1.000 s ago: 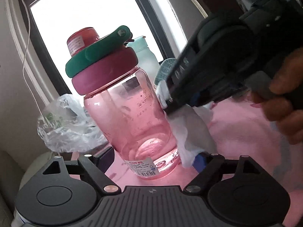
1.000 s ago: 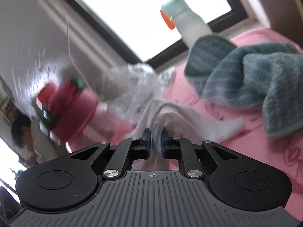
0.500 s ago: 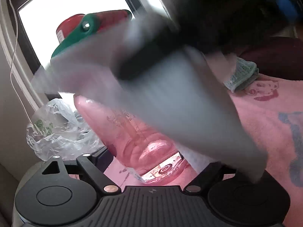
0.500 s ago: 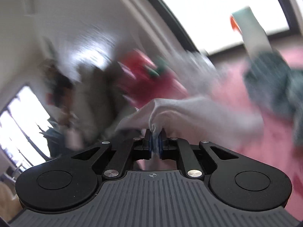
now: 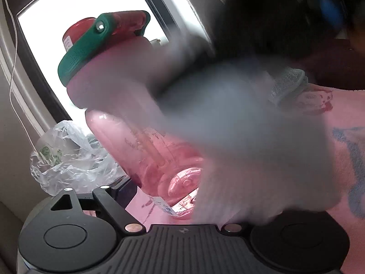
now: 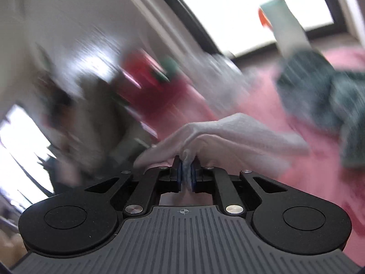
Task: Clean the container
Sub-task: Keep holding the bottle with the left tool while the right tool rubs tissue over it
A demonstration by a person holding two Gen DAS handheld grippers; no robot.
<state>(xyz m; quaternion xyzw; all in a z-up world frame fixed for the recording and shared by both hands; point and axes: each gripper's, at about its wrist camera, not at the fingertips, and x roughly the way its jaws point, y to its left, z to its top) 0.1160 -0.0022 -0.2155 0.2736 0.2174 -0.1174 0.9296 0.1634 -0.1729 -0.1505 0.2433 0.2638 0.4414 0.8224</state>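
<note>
The left claw [image 5: 182, 196] grips the pink bottle [image 5: 146, 150] at centre frame, tilted, its green-and-maroon lid [image 5: 95, 52] at upper left. A blurred white cloth [image 5: 251, 150] covers the bottle's right side. The right claw [image 6: 187, 175] is clamped on that cloth [image 6: 228, 134]. A crumpled plastic bag [image 5: 68, 159] lies lower left; a teal towel [image 6: 324, 91] lies at right on the pink cover [image 6: 296, 159].

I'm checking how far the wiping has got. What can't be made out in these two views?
- Left wrist view: a moving blur covers the right side of the pink bottle and one left finger.
- Right wrist view: bottle smeared; the white cloth in the right gripper hides any contact.
</note>
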